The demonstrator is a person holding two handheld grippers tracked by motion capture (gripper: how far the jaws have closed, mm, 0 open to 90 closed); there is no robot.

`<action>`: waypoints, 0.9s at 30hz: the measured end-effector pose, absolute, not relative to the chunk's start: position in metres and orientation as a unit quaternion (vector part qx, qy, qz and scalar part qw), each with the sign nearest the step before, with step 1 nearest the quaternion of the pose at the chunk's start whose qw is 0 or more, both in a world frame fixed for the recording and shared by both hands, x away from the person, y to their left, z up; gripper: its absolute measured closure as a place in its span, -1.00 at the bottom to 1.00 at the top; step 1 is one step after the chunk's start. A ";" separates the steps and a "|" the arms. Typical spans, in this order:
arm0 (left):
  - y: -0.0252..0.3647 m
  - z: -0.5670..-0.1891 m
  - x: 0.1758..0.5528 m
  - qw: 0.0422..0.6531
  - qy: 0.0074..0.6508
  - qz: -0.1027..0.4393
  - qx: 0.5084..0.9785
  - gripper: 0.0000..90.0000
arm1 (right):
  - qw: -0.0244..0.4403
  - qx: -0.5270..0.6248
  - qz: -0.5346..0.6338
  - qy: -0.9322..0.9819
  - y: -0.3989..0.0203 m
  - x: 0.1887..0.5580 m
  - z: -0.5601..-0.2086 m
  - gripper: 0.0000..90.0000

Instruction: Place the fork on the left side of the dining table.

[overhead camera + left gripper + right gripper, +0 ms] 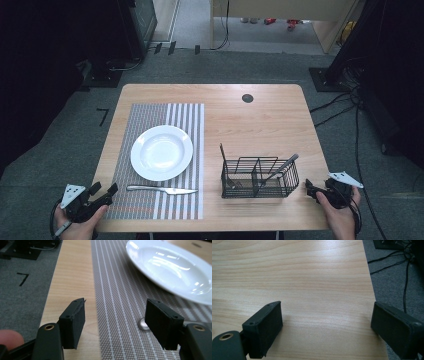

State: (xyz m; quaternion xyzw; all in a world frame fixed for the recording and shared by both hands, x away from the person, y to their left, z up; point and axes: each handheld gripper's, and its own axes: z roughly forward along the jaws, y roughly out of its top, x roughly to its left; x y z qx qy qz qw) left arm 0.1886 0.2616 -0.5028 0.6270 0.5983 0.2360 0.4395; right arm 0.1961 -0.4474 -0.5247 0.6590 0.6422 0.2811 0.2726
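In the left gripper view the knife [143, 324] is nearly all hidden — only the rounded end of its handle peeks out beside the right-hand jaw, and the white plate [172, 270] is cut off by the frame's edge. What stands in the wire basket [260, 177] is hard to make out: two dark handles poke up, their ends lost in the mesh. The knife [161, 189] is silvery and slim, lying flat on the striped placemat [150, 210] just in front of the plate, its handle toward the left gripper [102, 194]. That gripper hovers at the tabletop [260, 125] near-left corner, jaws released and empty. The right gripper [311, 190] sits by the basket's right end — jaws spread wide over bare wood, grasping nothing.
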 end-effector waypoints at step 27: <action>0.253 -0.509 0.191 0.419 0.589 0.244 0.646 -0.27 | 0.271 0.657 0.284 0.643 -0.447 0.196 -0.525 -0.76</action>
